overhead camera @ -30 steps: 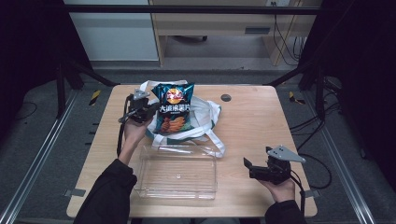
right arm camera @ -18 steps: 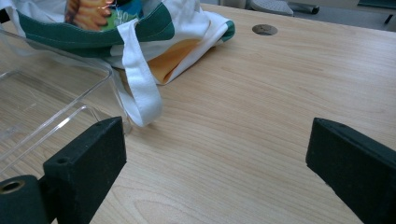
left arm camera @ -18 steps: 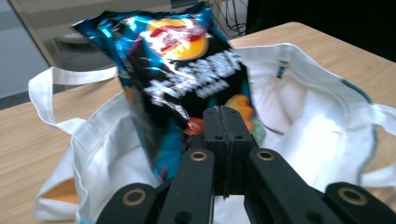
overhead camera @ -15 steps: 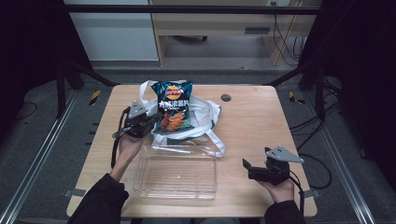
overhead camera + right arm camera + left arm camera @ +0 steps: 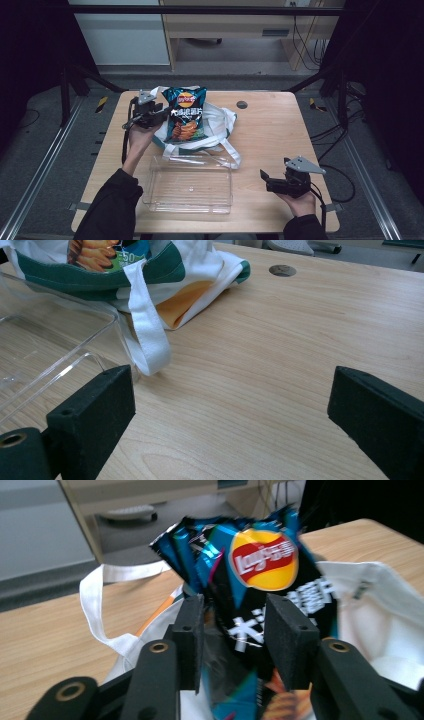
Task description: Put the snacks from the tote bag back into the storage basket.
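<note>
Left gripper (image 5: 234, 630), jaws just opening, part-open astride the chip bag (image 5: 186, 114) on the white tote (image 5: 220, 122), right gripper (image 5: 230, 415) wide open, empty, above the bench (image 5: 270, 120), beside clear tray (image 5: 187, 182)

Wooden table (image 5: 280, 135), white tote bag (image 5: 220, 122), clear plastic tray (image 5: 187, 182)

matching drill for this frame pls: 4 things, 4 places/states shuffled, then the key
1. chip bag
2. clear tray
3. left gripper
4. right gripper

A. jaws wide over bare table wood
B. lying on the white tote bag
C. near table edge, nothing in it
D. jaws just opened, either side of the bag's edge

Pairs: 1-B, 2-C, 3-D, 4-A
</note>
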`<move>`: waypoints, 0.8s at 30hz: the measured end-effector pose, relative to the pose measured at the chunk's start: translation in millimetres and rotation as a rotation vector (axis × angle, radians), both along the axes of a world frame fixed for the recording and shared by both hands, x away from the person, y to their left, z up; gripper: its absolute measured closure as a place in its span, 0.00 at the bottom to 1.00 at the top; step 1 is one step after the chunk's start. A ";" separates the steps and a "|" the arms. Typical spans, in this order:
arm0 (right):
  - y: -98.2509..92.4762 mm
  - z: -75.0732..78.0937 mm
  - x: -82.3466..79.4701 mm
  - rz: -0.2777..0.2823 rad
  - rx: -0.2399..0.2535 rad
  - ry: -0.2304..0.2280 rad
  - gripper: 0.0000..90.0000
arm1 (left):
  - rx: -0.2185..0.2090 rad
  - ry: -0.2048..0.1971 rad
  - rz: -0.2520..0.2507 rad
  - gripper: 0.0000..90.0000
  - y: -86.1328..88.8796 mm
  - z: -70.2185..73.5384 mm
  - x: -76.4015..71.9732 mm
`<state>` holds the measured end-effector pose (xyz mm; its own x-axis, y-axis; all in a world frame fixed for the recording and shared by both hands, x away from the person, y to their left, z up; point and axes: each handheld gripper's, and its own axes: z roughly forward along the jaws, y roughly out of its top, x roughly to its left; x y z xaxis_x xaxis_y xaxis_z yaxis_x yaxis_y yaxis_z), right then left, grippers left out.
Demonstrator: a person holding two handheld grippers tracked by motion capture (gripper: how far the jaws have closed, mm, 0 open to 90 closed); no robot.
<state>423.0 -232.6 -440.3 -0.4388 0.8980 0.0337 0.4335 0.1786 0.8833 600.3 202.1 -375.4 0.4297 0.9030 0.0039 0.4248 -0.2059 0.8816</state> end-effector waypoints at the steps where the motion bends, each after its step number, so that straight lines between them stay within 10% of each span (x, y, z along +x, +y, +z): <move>1: -0.5 0.0 0.1 0.001 0.000 0.000 0.06 | 0.006 0.013 0.008 0.67 -0.1 -3.5 4.4; 10: -0.4 -0.3 0.4 0.000 0.007 0.006 0.06 | -0.092 0.075 0.015 0.75 1.5 -21.5 23.3; 18: 0.4 -0.7 0.4 0.003 0.002 0.005 0.06 | -0.009 0.086 -0.029 1.00 -8.9 -21.9 21.0; 24: 0.4 -0.6 0.0 0.004 0.002 0.004 0.06 | 0.018 0.048 -0.085 1.00 -9.6 -15.8 6.3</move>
